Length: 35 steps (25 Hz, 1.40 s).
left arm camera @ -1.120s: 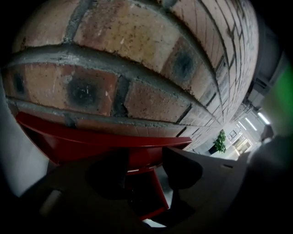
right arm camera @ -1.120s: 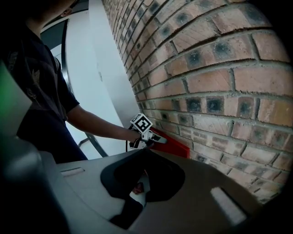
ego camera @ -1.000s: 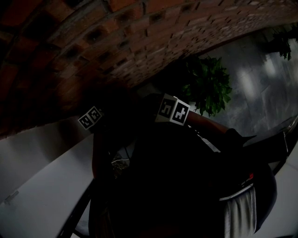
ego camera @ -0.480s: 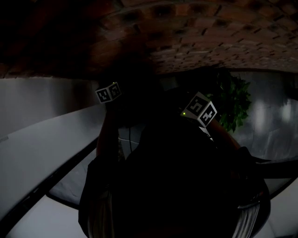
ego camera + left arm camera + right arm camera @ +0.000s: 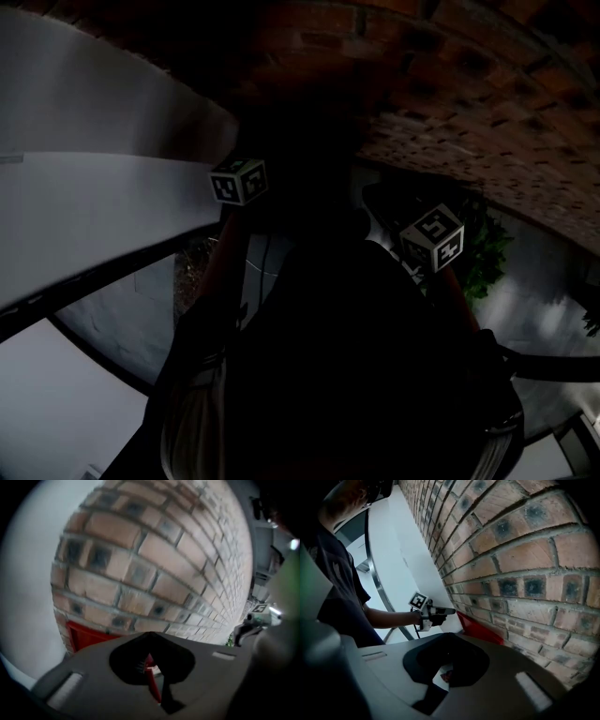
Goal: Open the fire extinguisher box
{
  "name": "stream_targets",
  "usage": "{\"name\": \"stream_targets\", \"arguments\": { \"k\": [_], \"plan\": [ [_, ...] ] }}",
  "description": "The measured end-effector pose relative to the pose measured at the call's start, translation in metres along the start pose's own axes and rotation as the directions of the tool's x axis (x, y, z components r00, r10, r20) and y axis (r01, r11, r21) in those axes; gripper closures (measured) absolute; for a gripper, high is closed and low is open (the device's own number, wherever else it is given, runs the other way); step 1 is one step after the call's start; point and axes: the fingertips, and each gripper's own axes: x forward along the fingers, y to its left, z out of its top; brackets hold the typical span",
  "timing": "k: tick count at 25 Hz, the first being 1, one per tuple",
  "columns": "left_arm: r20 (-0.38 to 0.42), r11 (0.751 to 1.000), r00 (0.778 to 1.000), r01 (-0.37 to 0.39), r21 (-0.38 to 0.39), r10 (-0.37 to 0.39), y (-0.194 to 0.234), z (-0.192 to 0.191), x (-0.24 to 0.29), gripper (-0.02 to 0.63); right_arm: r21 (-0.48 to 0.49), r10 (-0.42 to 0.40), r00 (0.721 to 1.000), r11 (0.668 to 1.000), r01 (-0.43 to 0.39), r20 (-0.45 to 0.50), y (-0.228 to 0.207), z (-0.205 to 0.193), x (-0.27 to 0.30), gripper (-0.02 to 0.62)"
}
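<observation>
The red fire extinguisher box [image 5: 482, 629] sits low against the brick wall [image 5: 511, 550]; in the left gripper view it is a red panel [image 5: 86, 637] at lower left. My left gripper [image 5: 450, 611], held in a hand, hangs just left of the box's near edge, jaws together and empty, apart from the box. Its marker cube [image 5: 239, 180] shows in the dark head view. My right gripper's cube [image 5: 433, 237] is further right. That gripper [image 5: 253, 623] appears small and blurred, and its jaws are unreadable. A red strip [image 5: 153, 686] shows through the left gripper's housing opening.
The brick wall [image 5: 469, 112] curves overhead and runs right. A white wall [image 5: 84, 216] fills the left, with a dark rail [image 5: 103, 272] across it. A green plant [image 5: 487, 253] stands at right by the shiny floor. The person's dark-clothed body [image 5: 356, 375] blocks the lower head view.
The head view has swung left, so the white wall now fills the left side. The left marker cube has risen and moved right; the right cube has shifted right and a little lower.
</observation>
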Motion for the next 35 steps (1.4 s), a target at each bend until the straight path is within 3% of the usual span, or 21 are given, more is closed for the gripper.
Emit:
{"name": "stream_targets", "arguments": {
  "k": [5,11,19,23,27,31,35],
  "plan": [
    [0.095,0.995,0.995,0.004,0.101,-0.014,-0.019,0.035,-0.042,0.606,-0.024,0.04,0.999,0.999,-0.04,-0.005,0.018,0.01,0.019,0.595],
    [0.174,0.97,0.983,0.023,0.243,-0.066,-0.042,0.063,-0.096,0.606,-0.057,0.106,0.994,0.993,-0.107,-0.027,0.054,0.014,0.043,0.595],
    [0.208,0.966,0.977,-0.003,0.257,-0.053,-0.034,0.039,-0.153,0.606,-0.051,0.124,0.992,0.991,-0.125,-0.006,0.079,0.016,0.061,0.595],
    [0.232,0.963,0.973,-0.057,0.262,-0.005,-0.04,0.029,-0.181,0.606,-0.119,0.142,0.99,0.983,-0.139,0.016,0.097,0.033,0.056,0.594],
    [0.277,0.956,0.958,-0.143,0.256,0.069,-0.056,0.025,-0.208,0.606,-0.128,0.214,0.976,0.97,-0.208,0.034,0.111,0.03,0.042,0.595],
    [0.315,0.948,0.933,-0.246,0.201,0.175,-0.085,0.008,-0.23,0.606,-0.131,0.331,0.944,0.936,-0.327,0.008,0.127,0.01,0.022,0.594],
    [0.295,0.934,0.92,-0.315,0.168,0.257,-0.124,-0.025,-0.233,0.606,-0.054,0.421,0.907,0.906,-0.42,0.006,0.126,-0.022,-0.012,0.595]
  ]
}}
